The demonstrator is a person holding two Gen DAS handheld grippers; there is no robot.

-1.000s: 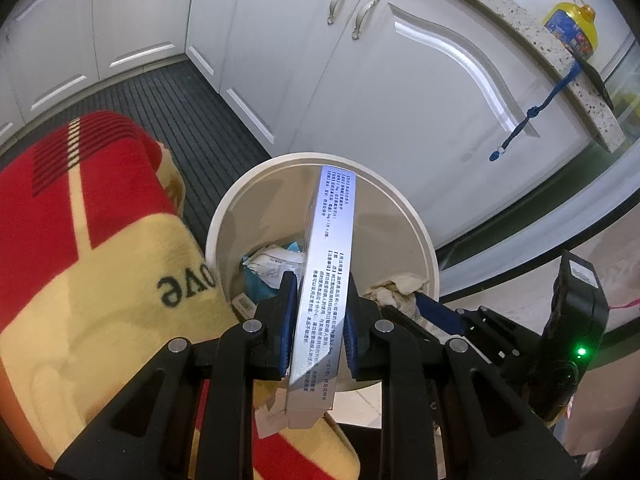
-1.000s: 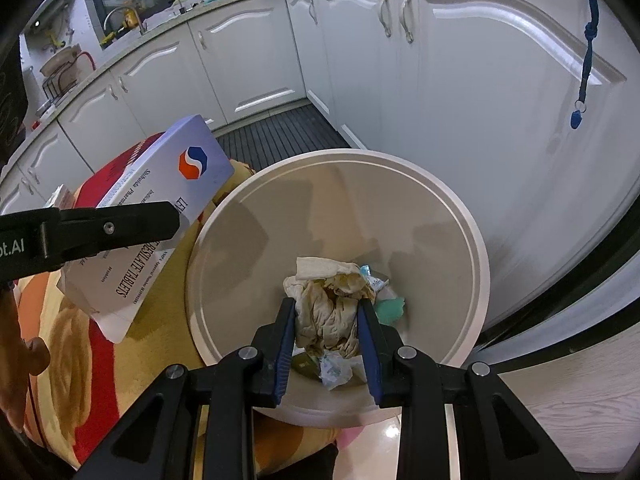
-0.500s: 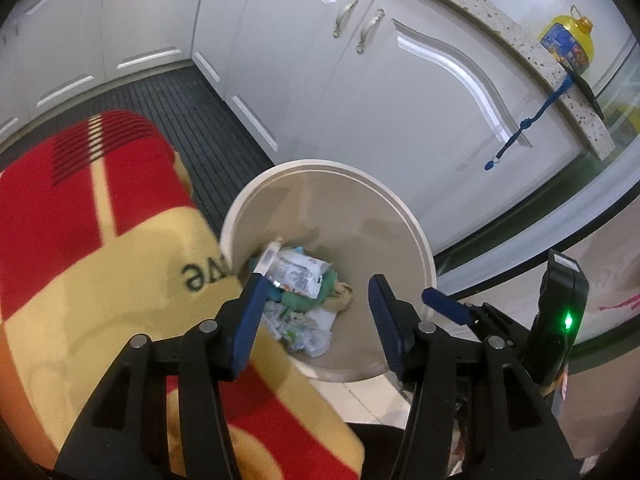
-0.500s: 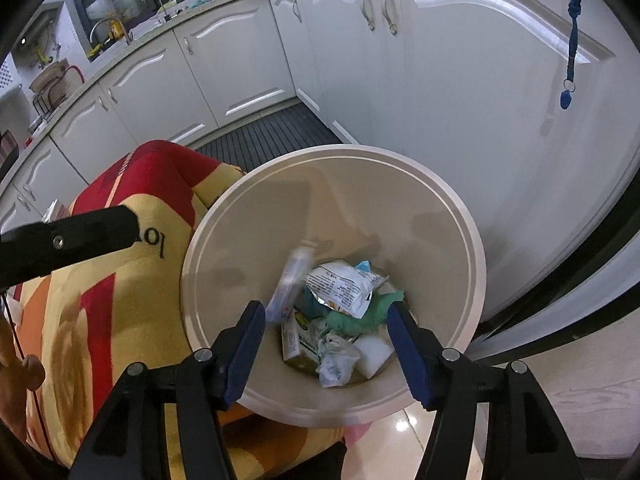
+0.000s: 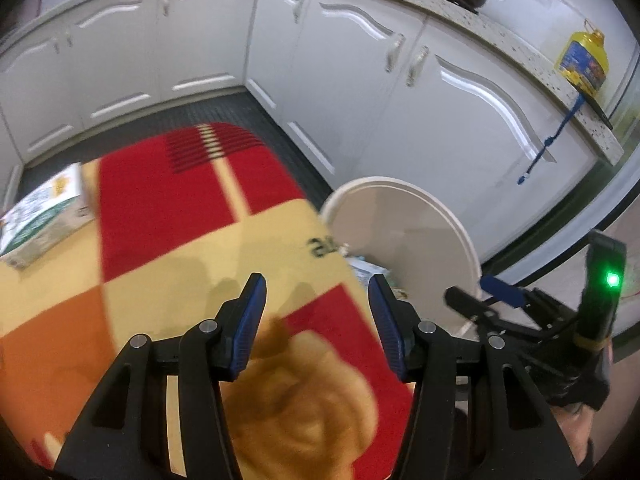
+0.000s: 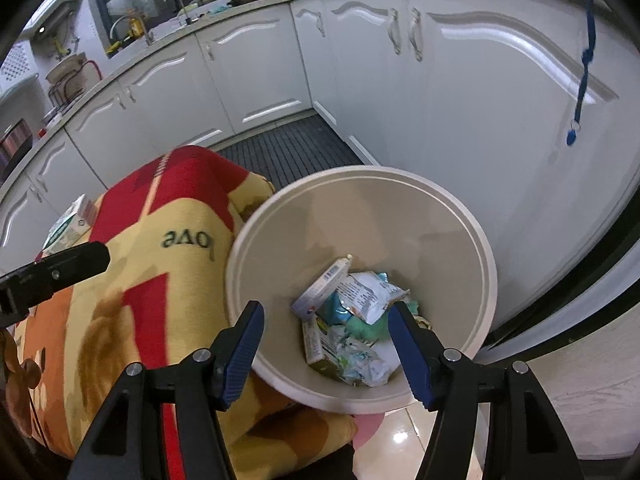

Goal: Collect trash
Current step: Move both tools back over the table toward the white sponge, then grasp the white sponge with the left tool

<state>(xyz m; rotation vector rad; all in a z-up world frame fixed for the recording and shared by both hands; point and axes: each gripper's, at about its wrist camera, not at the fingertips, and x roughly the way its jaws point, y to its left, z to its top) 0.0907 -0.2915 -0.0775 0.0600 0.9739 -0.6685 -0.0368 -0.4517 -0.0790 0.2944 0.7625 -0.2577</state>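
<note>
Both claws have just been opening, nothing between them: left gripper [image 5: 317, 306] over blanket [image 5: 168, 248], right gripper [image 6: 327, 334] over bin [image 6: 486, 280]; white box [image 6: 320, 290] lying tilted, long axis up-right.

White cabinets [image 5: 208, 52], a yellow oil jug [image 5: 585, 60], dark floor mat [image 6: 288, 148].

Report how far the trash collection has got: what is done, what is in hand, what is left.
Done: the white bin holds a flat white box, wrappers and crumpled tissue. In hand: nothing. The left gripper is open above the red and yellow blanket, and the right gripper is open over the bin; both have just been opening. Left: a green and white carton lies on the blanket's far edge.
</note>
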